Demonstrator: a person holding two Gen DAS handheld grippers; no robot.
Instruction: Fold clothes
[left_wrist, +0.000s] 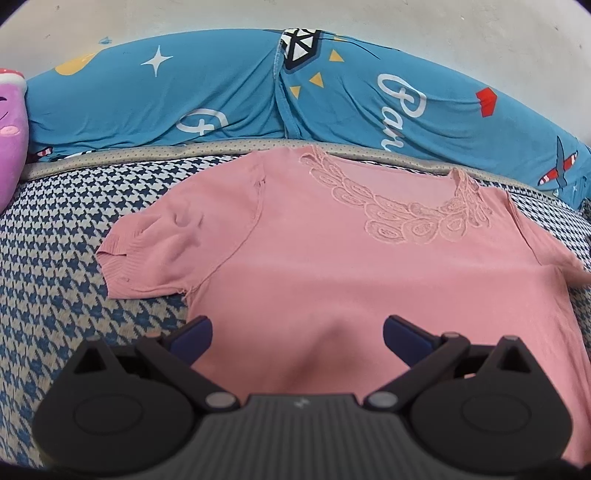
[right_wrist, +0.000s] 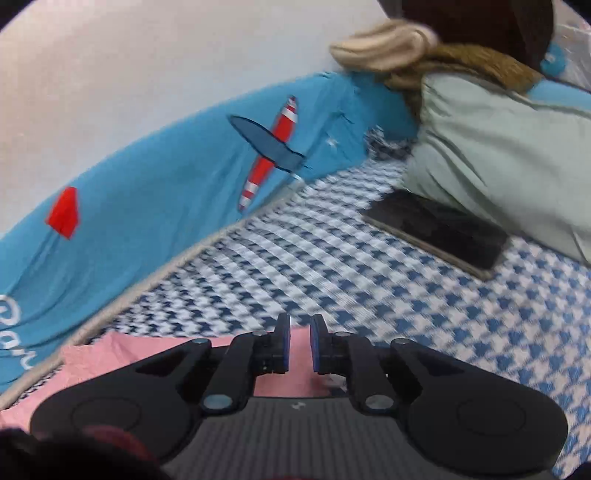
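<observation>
A pink short-sleeved top with a lace neckline lies flat, front up, on the houndstooth bed cover. My left gripper hangs open over the lower body of the top, with blue pads wide apart and nothing between them. In the right wrist view my right gripper has its pads nearly together at the edge of the pink top, with pink cloth showing in the narrow gap. The top's right sleeve tip looks blurred at the edge of the left wrist view.
A blue printed bumper cushion runs along the white wall behind the top. A purple plush toy sits at far left. To the right lie a dark flat phone-like slab and a pale green padded garment with brown fur trim.
</observation>
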